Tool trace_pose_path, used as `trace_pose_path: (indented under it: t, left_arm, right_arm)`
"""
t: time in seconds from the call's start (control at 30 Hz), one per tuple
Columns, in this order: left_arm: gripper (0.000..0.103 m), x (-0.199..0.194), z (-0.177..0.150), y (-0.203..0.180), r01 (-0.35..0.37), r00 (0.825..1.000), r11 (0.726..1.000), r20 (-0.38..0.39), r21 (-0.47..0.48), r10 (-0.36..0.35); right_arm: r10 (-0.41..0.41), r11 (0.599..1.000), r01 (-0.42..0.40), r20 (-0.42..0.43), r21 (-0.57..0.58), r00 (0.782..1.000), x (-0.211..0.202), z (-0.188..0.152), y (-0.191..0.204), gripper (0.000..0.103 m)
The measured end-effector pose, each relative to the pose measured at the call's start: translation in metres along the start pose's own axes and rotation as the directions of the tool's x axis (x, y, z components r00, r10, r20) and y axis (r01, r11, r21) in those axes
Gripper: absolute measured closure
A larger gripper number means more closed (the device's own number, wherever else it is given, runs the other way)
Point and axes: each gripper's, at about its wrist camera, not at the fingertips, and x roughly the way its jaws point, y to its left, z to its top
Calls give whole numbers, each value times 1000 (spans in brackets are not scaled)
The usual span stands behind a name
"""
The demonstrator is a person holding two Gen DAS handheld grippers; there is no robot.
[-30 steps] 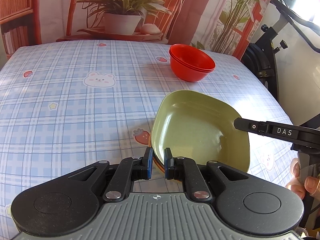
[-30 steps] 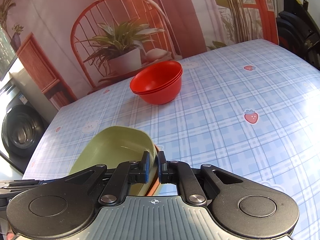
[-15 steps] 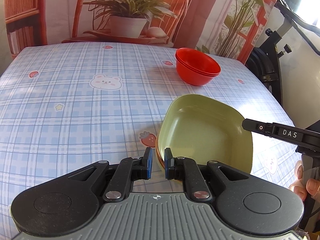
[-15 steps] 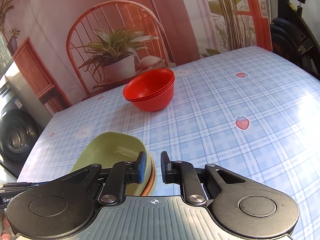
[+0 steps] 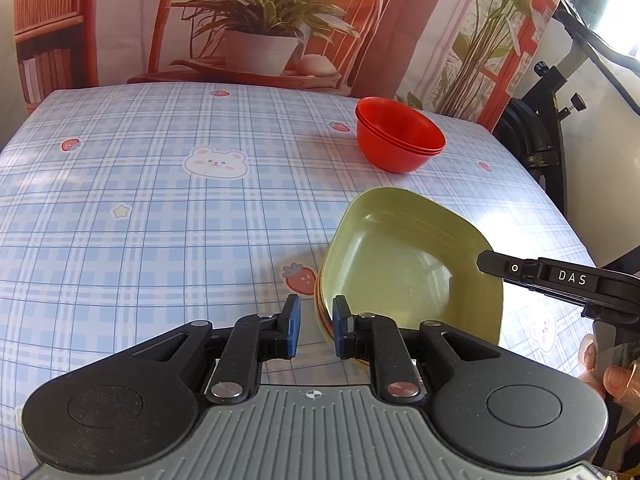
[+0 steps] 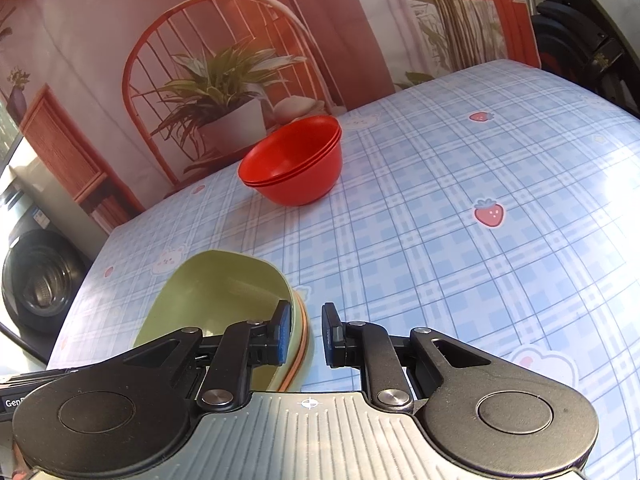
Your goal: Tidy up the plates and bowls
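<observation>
left tongs (image 5: 314, 326) opening, right tongs (image 6: 305, 334) spread, both straddling green plate (image 5: 412, 264) rim; fingers (image 5: 616, 376) only in left view.

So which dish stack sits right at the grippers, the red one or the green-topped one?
The green-topped plate stack: its rim lies between the fingers of both the left gripper and the right gripper. The red bowls stand apart, farther back on the table.

A blue plaid tablecloth (image 5: 160, 220) with strawberry and bear prints fronts a potted-plant backdrop (image 5: 260, 28).
</observation>
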Motion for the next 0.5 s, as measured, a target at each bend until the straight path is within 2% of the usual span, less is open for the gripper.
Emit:
trace_pose_path:
  t: [0.3,0.37,0.43,0.5]
  left_arm:
    - [85,0,0,0,-1,1000,1000,0,1,1]
    - [85,-3,2,1,5,1000,1000,11,2,-5]
    - [85,-7,7,2,16,1000,1000,25,4,-17]
    - [85,-12,15,2,23,999,999,48,25,-25]
  right_arm:
    - [-2,1000,2,-3,-15,1000,-1,1,3,88]
    - [13,999,-12,17,-35,1000,-6,4,7,87]
    - [23,997,-20,45,-70,999,-12,8,11,80]
    - [19,993,-9,84,-119,996,-19,16,17,80]
